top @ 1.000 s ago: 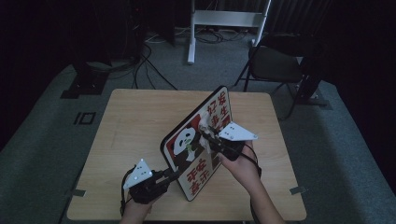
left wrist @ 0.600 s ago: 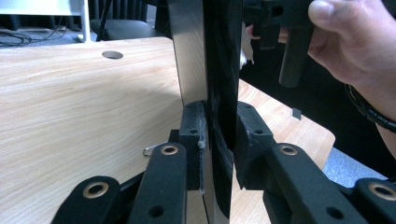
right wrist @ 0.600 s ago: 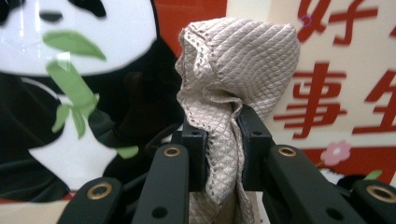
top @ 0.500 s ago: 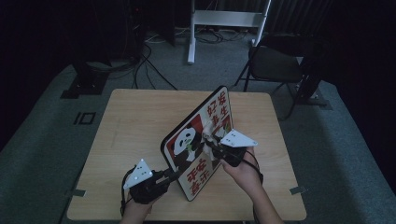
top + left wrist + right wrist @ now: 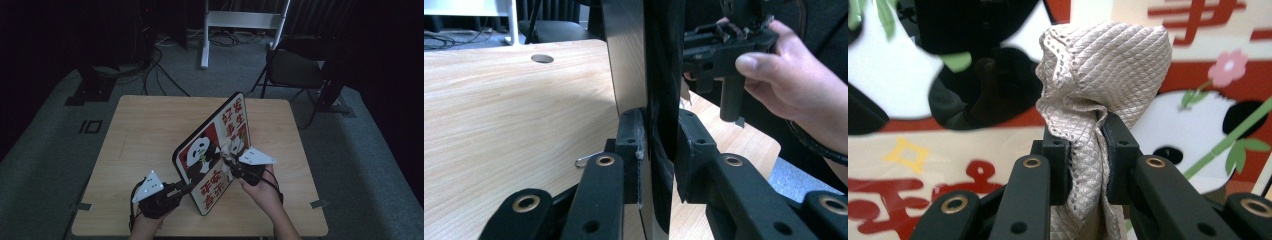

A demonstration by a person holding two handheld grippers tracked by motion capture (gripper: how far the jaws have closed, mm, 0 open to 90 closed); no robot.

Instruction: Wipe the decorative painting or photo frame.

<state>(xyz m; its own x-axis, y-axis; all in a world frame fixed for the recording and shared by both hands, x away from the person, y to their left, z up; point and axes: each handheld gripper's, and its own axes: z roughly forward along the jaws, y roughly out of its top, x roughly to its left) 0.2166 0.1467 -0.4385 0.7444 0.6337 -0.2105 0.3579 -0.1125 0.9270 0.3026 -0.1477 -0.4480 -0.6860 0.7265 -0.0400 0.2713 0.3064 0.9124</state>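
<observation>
- On my left the table is bare wood with open room; a small wire clip lies on it just beside my left gripper, and there is a round hole farther off.
- My left gripper sits low near the front edge, pointing right, its jaws clamped on the near lower edge of the panda board, which stands tilted on edge across the middle of the table.
- The board walls off my left side from my right.
- My right gripper, hand behind it, points at the board's printed face, jaws pinched on a beige quilted cloth bunched against the picture.
- Behind the table's right corner a chair stands on the floor.
</observation>
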